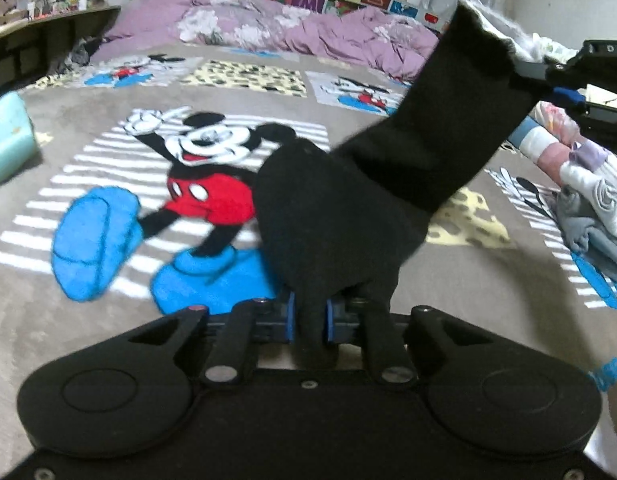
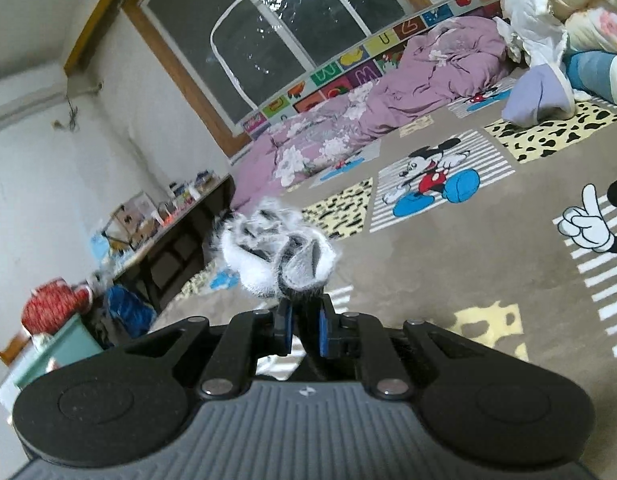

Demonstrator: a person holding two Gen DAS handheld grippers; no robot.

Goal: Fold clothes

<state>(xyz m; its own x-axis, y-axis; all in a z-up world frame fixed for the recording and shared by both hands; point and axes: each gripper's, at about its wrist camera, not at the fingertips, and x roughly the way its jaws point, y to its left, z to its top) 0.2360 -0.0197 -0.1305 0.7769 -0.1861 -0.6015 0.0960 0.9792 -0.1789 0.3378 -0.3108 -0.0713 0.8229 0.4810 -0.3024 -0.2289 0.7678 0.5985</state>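
Note:
A black sock (image 1: pixel 372 184) with a fuzzy white lining is stretched in the air between both grippers above the bed. My left gripper (image 1: pixel 310 320) is shut on its toe end, which bunches over the blue pads. My right gripper shows at the upper right of the left wrist view (image 1: pixel 548 80), shut on the cuff end. In the right wrist view my right gripper (image 2: pixel 304 332) is shut on the cuff, and the fuzzy white lining (image 2: pixel 276 256) sticks out beyond the fingertips.
A grey Mickey Mouse blanket (image 1: pixel 188 184) covers the bed. A crumpled purple duvet (image 1: pixel 268 28) lies along the far side. A pile of clothes (image 1: pixel 588 192) sits at the right. A light blue object (image 1: pixel 8 140) lies at the left. A cluttered desk (image 2: pixel 168 232) stands beside the bed.

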